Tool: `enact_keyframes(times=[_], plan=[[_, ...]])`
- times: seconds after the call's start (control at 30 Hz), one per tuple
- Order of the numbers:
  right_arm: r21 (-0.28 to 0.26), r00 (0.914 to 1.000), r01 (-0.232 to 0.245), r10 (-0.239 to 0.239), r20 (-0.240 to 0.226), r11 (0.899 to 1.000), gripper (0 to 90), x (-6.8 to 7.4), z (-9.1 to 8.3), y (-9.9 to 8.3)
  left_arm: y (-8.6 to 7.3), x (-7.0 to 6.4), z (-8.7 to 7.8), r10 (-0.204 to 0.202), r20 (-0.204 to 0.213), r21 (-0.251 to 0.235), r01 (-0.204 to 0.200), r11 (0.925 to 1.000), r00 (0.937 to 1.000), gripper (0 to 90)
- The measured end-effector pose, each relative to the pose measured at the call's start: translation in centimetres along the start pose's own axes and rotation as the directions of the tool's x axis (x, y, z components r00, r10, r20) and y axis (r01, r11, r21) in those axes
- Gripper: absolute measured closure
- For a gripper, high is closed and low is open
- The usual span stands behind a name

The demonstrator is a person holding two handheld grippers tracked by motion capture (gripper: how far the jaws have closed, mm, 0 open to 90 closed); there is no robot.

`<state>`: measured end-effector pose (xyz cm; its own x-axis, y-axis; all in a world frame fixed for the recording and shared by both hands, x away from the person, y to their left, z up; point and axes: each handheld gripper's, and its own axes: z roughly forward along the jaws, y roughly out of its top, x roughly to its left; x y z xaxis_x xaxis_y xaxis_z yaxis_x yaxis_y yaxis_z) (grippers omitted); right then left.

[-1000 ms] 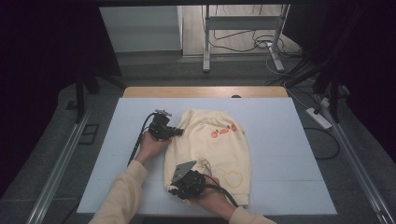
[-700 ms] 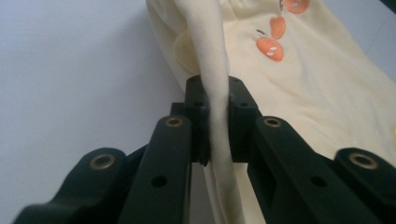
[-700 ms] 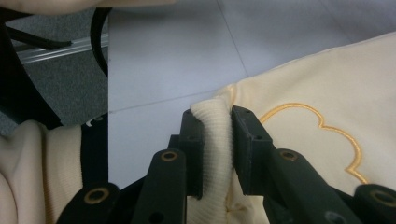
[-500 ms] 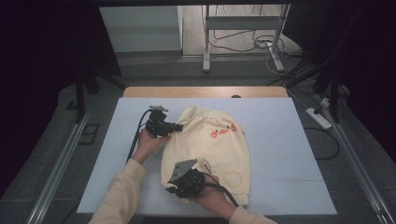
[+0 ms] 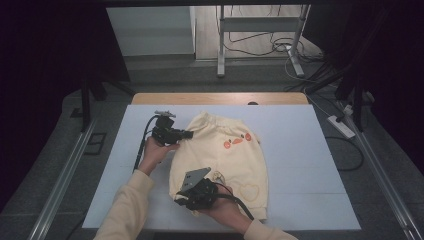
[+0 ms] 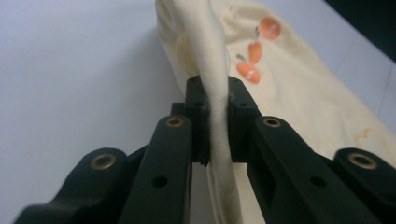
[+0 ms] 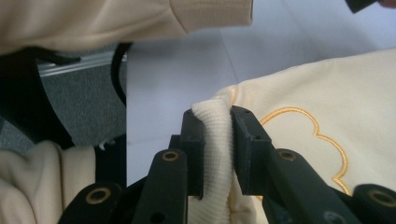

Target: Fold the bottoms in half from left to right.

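Left gripper [image 6: 215, 119] jaws pinch a fold of the cream sweatshirt [image 5: 225, 160] at its far-left edge. Right gripper [image 7: 217, 149] jaws are clamped on the ribbed hem [image 7: 214, 140] at the near-left corner. Sweatshirt lies mid-table on the white mat [image 5: 310, 165], orange prints [image 5: 237, 141] facing up. Bare mat lies open left and right of it.

sleeves [image 5: 125, 210]: cream | hand-held gripper [image 6: 215, 116]: black jaws, brass-ringed holes | cable: black
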<state>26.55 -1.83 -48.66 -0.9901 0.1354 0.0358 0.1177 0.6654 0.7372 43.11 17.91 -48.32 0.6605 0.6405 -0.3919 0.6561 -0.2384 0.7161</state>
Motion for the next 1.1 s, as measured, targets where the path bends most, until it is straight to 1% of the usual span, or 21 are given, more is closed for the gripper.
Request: enact_keyframes(times=[0.07, 0.1, 0.13, 0.23, 0.3, 0.4, 0.47, 0.57, 0.67, 0.7, 0.77, 0.83, 0.9, 1.03, 1.1], plan=[[-0.017, 1.0, 0.005, -0.005, -0.005, 1.0, 74.9, 0.0, -0.2, 0.4, 0.2, -0.2, -0.5, 0.012, -0.004, -0.001, -0.012, 0.9999, 0.9999, 81.1], [-0.02, 1.0, 0.006, -0.006, -0.007, 1.0, 75.0, 0.1, -0.2, 0.5, 0.2, -0.2, -0.7, 0.012, -0.005, 0.001, -0.012, 0.9999, 0.9999, 81.1], [-0.022, 0.9999, 0.01, -0.01, -0.008, 1.0, 75.0, 0.1, -0.2, 0.6, 0.1, 0.0, -0.7, 0.005, 0.003, 0.007, -0.005, 1.0, 1.0, 81.1], [-0.008, 0.9999, 0.008, -0.008, -0.01, 1.0, 75.0, 0.2, 0.1, 0.4, -0.2, 0.4, -0.1, -0.006, -0.002, 0.036, 0.006, 0.9993, 1.0, 81.1], [0.005, 0.9999, 0.003, -0.003, -0.012, 1.0, 75.0, 0.0, 0.4, 0.1, -0.3, 0.5, 0.1, -0.017, 0.004, 0.036, 0.016, 0.9992, 0.9999, 81.1], [0.006, 0.9998, -0.003, 0.003, -0.02, 1.0, 75.0, -0.1, 0.7, 0.0, -0.3, 0.7, -0.1, -0.024, 0.007, 0.028, 0.024, 0.9993, 0.9997, 81.1], [0.002, 0.9996, 0.002, -0.002, -0.029, 1.0, 75.3, -0.2, 0.8, 0.2, -0.1, 0.7, -0.6, -0.024, 0.009, 0.009, 0.024, 0.9997, 0.9997, 81.1], [-0.028, 0.9993, 0.003, -0.004, -0.038, 1.0, 75.6, -0.3, 0.7, 1.0, 0.2, 0.6, -1.8, -0.02, 0.014, -0.027, 0.02, 0.9994, 0.9997, 81.1], [-0.055, 0.9992, 0.015, -0.017, -0.037, 0.998, 75.8, -0.1, 0.3, 1.5, 0.3, 0.7, -2.4, -0.024, 0.005, -0.037, 0.025, 0.999, 0.9997, 81.1], [-0.054, 0.9992, 0.018, -0.02, -0.036, 0.998, 75.8, -0.1, 0.2, 1.5, 0.2, 0.8, -2.3, -0.03, 0.005, -0.033, 0.03, 0.999, 0.9995, 81.1], [-0.056, 0.9994, 0.011, -0.012, -0.031, 0.998, 75.8, -0.1, 0.0, 1.2, 0.1, 1.0, -2.0, -0.041, 0.003, -0.021, 0.041, 0.9989, 0.9992, 81.1], [-0.046, 0.9997, 0.002, -0.004, -0.026, 0.999, 75.8, -0.3, -0.1, 0.9, 0.0, 1.0, -1.7, -0.042, 0.0, -0.01, 0.042, 0.9991, 0.9991, 81.1], [-0.044, 0.9997, -0.008, 0.007, -0.025, 0.999, 75.8, -0.4, -0.1, 0.5, -0.1, 1.0, -1.4, -0.044, -0.001, -0.012, 0.044, 0.999, 0.999, 81.1], [-0.029, 0.9997, -0.009, 0.008, -0.021, 1.0, 75.8, -0.4, -0.5, -0.2, 0.0, 0.7, -1.0, -0.047, -0.004, -0.014, 0.047, 0.9988, 0.9989, 81.0], [-0.027, 0.9997, -0.016, 0.016, -0.017, 1.0, 75.8, -0.4, -0.7, -0.6, 0.0, 0.6, -0.7, -0.042, -0.002, -0.014, 0.042, 0.999, 0.9991, 81.0]])
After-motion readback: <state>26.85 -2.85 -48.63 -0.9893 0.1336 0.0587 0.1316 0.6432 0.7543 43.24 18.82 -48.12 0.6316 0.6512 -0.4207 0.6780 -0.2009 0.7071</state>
